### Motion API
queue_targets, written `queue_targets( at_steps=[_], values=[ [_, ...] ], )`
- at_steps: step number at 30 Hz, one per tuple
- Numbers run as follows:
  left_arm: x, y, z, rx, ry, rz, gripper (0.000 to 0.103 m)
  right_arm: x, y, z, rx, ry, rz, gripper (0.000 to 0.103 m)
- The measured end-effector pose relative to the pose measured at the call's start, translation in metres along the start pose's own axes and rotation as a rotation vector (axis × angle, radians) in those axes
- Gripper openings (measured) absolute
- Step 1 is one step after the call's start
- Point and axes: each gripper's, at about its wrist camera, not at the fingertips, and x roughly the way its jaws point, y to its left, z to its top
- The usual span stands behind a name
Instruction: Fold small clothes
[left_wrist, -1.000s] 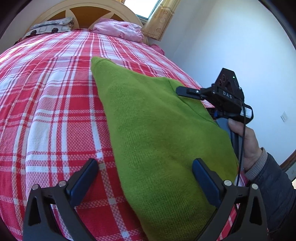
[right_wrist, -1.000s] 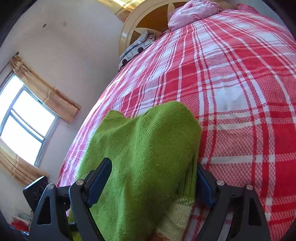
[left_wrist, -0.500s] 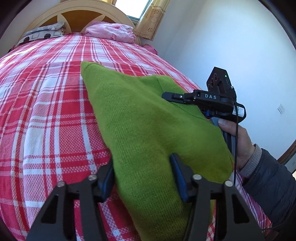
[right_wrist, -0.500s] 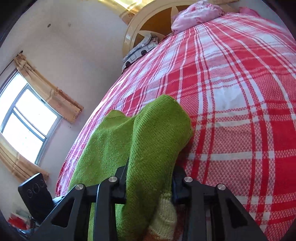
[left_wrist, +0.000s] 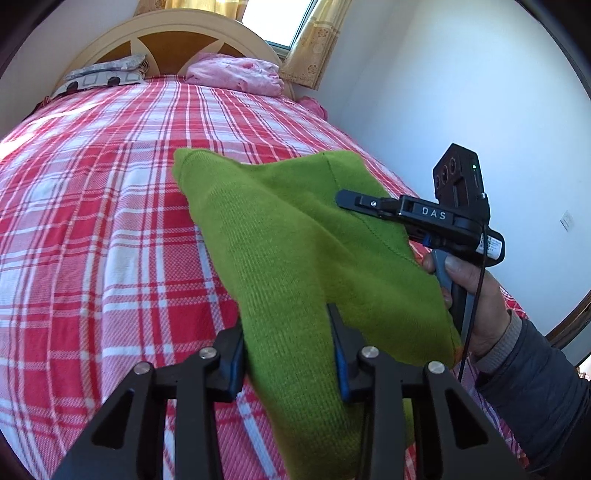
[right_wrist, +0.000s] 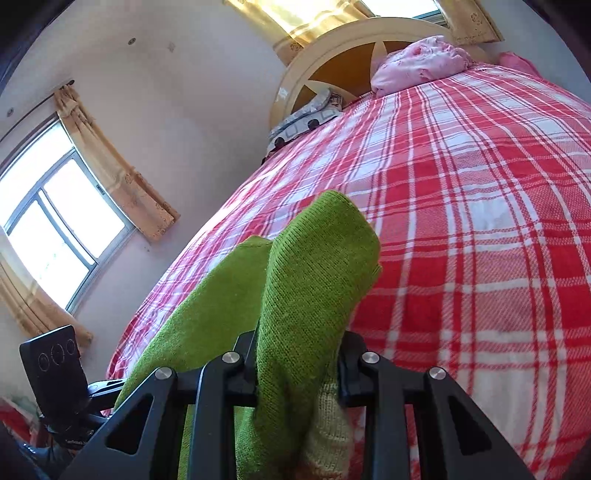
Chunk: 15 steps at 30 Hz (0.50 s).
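Both tools have clamped and lifted green sweater (left_wrist: 295, 251).

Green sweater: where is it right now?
The green sweater lies on the red plaid bedspread near the foot of the bed, toward the wall side, pinched by the left claw and the right claw.

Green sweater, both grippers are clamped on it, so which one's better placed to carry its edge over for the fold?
Neither clearly: the left gripper and right gripper each pinch a bunched edge of the green sweater.
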Motion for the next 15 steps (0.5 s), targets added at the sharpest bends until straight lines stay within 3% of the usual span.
queue_targets(
  at_steps=[15],
  values=[
    [-0.061, 0.023, -0.019, -0.037, -0.076, 0.059, 0.038, 0.015, 0.08, -0.01, -0.061, 0.023, 0.077, 0.029]
  ],
)
